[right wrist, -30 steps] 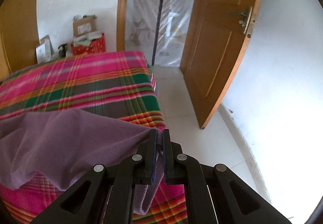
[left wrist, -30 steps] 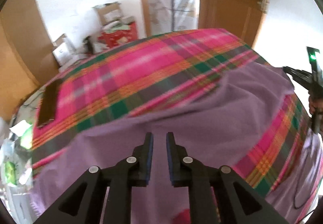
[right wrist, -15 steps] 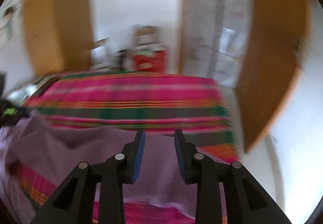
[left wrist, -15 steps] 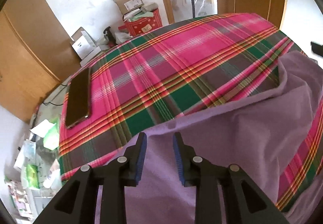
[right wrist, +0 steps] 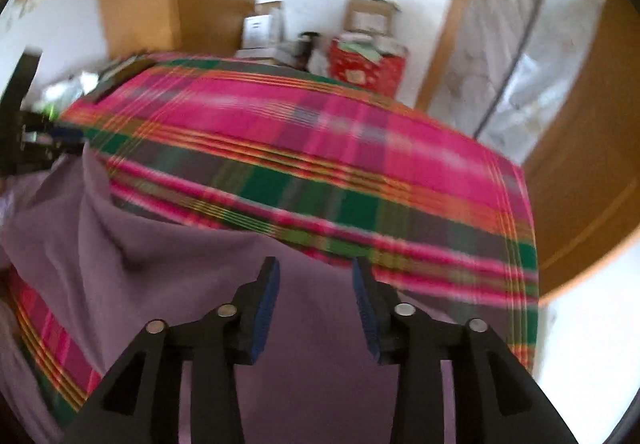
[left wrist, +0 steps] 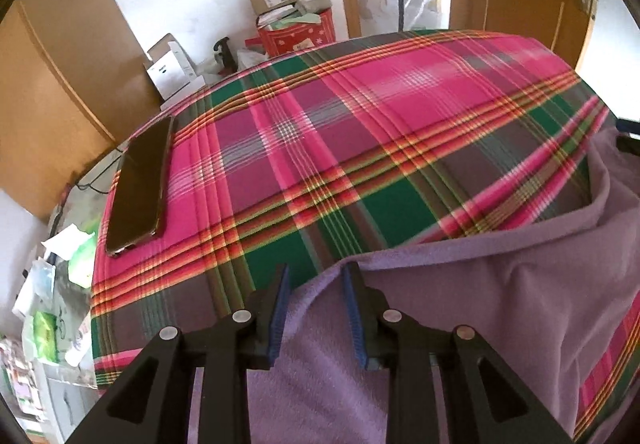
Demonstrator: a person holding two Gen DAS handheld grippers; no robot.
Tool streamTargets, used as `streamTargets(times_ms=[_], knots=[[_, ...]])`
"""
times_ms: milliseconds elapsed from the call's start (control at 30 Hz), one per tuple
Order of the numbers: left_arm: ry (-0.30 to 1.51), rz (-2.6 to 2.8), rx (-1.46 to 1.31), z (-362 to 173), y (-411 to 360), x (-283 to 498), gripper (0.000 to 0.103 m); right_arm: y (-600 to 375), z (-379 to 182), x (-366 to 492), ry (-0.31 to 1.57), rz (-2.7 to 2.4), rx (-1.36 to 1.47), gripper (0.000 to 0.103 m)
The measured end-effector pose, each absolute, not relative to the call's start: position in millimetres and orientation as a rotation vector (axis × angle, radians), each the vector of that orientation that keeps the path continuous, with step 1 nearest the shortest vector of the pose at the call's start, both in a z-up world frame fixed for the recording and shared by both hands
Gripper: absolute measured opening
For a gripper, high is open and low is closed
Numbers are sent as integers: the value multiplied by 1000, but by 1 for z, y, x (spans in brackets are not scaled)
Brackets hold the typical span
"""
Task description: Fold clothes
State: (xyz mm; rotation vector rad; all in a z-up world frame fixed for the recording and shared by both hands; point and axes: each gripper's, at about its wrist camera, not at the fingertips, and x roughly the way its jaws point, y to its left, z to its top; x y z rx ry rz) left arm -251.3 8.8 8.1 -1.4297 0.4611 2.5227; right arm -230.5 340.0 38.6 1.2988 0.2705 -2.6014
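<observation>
A purple garment (left wrist: 480, 304) lies spread over the near part of a pink and green plaid cover (left wrist: 360, 124). My left gripper (left wrist: 316, 276) hovers open over the garment's far left edge, with cloth below the blue pads but not pinched. In the right wrist view, which is blurred, the same garment (right wrist: 160, 244) lies under my right gripper (right wrist: 315, 272). Its jaws are opening and nothing is pressed between them. The left gripper (right wrist: 36, 140) shows at that view's left edge, by the garment's other corner.
A dark phone (left wrist: 140, 184) lies on the cover's far left corner. Cardboard boxes and a red bag (left wrist: 296, 32) stand against the back wall. A wooden door (right wrist: 580, 164) stands open to the right. Clutter (left wrist: 52, 304) fills the floor at the left.
Both grippers have let go of the purple garment's edge and opened. The garment has dropped onto the plaid cover. The right view has swung left, away from the door and floor.
</observation>
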Motion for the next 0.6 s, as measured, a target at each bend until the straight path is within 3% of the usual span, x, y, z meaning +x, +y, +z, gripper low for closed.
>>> streamTargets(times_ms=[300,600], knots=[[357,2569,-1453,8,7,-246,28,392,31,-206,-135,-2551,1365,45],[400,2567,-1460,10,14,-236,28,368,19,-200,-38,-2574,1401,45]])
